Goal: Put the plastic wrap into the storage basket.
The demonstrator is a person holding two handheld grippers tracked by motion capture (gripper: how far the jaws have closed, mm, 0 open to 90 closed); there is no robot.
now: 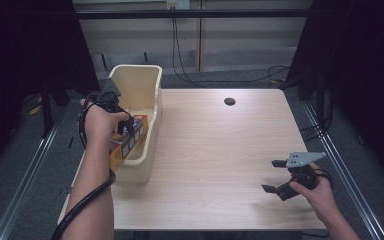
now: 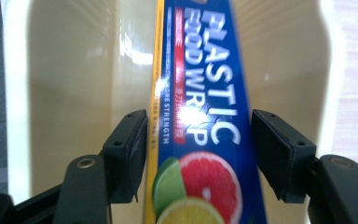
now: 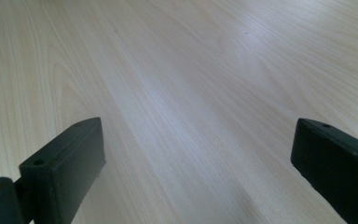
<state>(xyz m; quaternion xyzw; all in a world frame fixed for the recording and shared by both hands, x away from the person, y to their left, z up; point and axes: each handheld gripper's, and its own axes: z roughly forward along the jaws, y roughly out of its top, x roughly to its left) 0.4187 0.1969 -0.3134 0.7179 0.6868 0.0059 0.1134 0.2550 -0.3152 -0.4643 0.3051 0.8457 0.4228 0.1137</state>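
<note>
L tool (image 2: pixel 198 154) straddles plastic wrap box (image 2: pixel 205 116) inside cream bin (image 1: pixel 147 90) at desk (image 1: pixel 220 150) left edge, jaws flanking but not visibly clamped; R tool (image 1: pixel 280 176) idle, jaws apart; next prob. squeeze & lift.

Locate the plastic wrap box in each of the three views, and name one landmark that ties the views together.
High view: the plastic wrap box lies inside the cream bin at the table's left edge, under the left gripper.
Left gripper view: the box runs up the centre, between the open jaws.
Right gripper view: not in it; the jaws stand wide over the wooden tabletop.
Shared landmark: the cream bin, seen in the high and left gripper views.
</note>
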